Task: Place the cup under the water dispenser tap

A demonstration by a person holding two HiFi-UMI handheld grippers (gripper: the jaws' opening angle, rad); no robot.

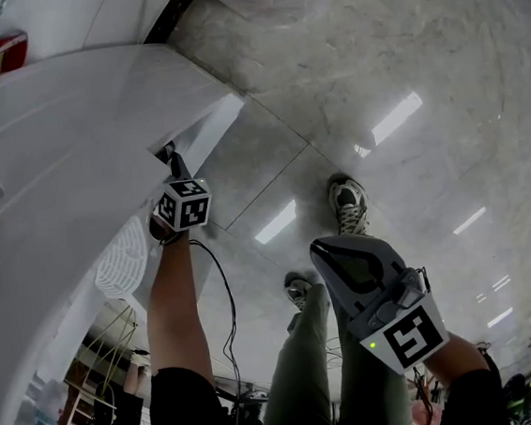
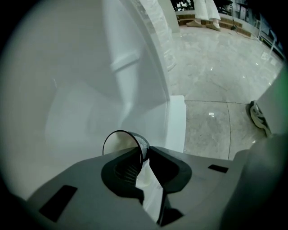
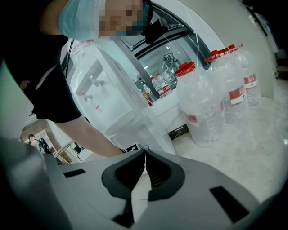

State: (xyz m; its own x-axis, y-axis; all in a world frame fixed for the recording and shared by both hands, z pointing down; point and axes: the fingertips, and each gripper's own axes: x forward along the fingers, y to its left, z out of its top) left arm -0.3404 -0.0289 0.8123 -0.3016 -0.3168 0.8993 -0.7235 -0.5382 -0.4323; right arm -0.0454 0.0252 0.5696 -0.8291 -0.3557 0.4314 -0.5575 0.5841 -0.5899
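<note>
My left gripper [image 2: 145, 151] is shut on the rim wall of a clear plastic cup [image 2: 118, 144], whose round mouth faces the camera. The cup sits inside the white recess of the water dispenser [image 2: 90, 81]. In the head view the left gripper [image 1: 169, 157] reaches into the dispenser [image 1: 51, 144] and the cup is hidden. The right gripper view shows the dispenser's taps [image 3: 95, 71] and my left arm [image 3: 90, 134] below them. My right gripper [image 3: 144, 152] is shut on nothing; it hangs over the floor [image 1: 322, 248], apart from the dispenser.
A white slotted drip tray [image 1: 124, 259] juts from the dispenser's front. Packs of water bottles [image 3: 211, 99] stand on the marble floor [image 1: 401, 70] to the right. My shoes [image 1: 348, 206] and a black cable [image 1: 228, 300] are below.
</note>
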